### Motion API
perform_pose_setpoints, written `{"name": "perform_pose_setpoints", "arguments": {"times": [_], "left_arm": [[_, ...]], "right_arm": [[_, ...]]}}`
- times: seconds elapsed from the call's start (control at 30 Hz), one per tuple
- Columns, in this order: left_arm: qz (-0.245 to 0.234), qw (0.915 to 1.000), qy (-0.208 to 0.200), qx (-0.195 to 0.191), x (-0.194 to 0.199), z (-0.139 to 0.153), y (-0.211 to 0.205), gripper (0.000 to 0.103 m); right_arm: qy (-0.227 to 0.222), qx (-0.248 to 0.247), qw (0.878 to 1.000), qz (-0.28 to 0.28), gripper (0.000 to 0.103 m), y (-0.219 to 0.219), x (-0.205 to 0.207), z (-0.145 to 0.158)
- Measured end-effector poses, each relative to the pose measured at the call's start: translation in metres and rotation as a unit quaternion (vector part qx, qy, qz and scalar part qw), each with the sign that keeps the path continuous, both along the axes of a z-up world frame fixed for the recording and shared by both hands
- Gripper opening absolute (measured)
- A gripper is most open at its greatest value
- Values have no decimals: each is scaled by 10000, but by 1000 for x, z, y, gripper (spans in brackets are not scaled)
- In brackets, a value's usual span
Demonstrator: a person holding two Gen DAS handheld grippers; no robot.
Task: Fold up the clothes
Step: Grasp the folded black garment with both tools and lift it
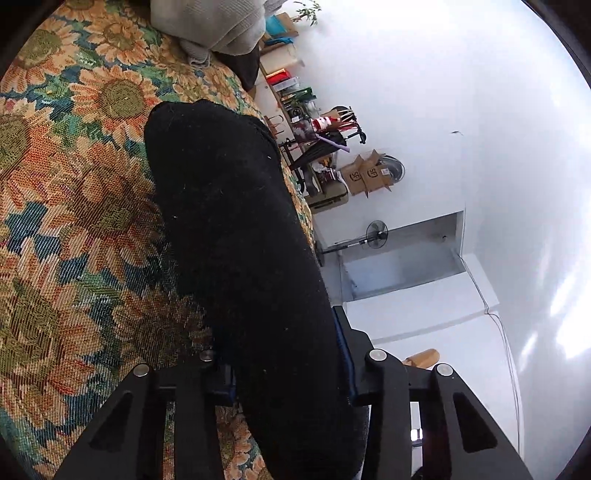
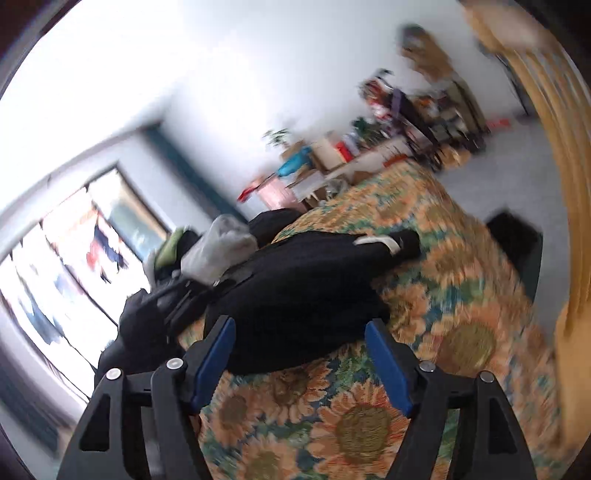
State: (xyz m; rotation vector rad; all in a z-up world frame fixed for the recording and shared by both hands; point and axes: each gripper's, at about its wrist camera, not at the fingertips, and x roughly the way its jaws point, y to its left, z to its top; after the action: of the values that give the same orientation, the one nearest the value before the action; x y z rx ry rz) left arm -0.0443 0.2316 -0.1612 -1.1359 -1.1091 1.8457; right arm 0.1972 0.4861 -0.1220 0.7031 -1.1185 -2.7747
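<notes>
A black garment (image 1: pixel 229 206) stretches away from me over the sunflower-patterned bedspread (image 1: pixel 74 221). In the left wrist view its near end fills the gap between the blue pads, and my left gripper (image 1: pixel 284 362) is shut on it. The right wrist view is blurred. It shows the same black garment (image 2: pixel 314 273) lying bunched on the bedspread (image 2: pixel 369 424), a white stripe near its far end. My right gripper (image 2: pixel 300 324) stands open just short of the garment's near edge, with nothing between its blue pads (image 2: pixel 388 369).
A pile of grey knitwear (image 1: pixel 218 26) sits at the far end of the bed. A cluttered shelf (image 1: pixel 295 96), cardboard boxes (image 1: pixel 365 173) and a standing fan (image 1: pixel 376 234) line the white wall. More clothes (image 2: pixel 218 251) lie past the garment, near a window (image 2: pixel 74 258).
</notes>
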Motion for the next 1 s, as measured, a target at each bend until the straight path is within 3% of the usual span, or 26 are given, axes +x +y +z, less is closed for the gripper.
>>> {"name": "perform_pose_setpoints", "arguments": {"times": [0.13, 0.17, 0.3, 0.4, 0.67, 0.8, 1.0], "left_arm": [[-83, 9999, -10, 116, 0, -2, -1, 39], [-101, 9998, -60, 162, -1, -3, -3, 39], [-151, 9991, -190, 335, -3, -4, -12, 38], [-145, 9985, -250, 470, -4, -3, -18, 38], [-153, 9945, -388, 958, -4, 0, -28, 38], [-217, 9938, -352, 1036, 1, 5, -37, 38], [-85, 9919, -530, 1147, 2, 1, -51, 37]], "right_arm": [[-378, -1542, 9873, 67, 82, 7, -25, -32], [-341, -1708, 9847, 16, 83, 8, -29, -33], [-241, -2010, 9788, -308, 85, 12, -46, -30], [-432, -2059, 9761, -548, 85, 10, -54, -31], [-503, -2394, 9668, -735, 88, -19, -33, -29], [-265, -2876, 9535, -861, 90, -16, -37, -32], [-528, -3435, 9337, -866, 90, -29, -31, -45]]}}
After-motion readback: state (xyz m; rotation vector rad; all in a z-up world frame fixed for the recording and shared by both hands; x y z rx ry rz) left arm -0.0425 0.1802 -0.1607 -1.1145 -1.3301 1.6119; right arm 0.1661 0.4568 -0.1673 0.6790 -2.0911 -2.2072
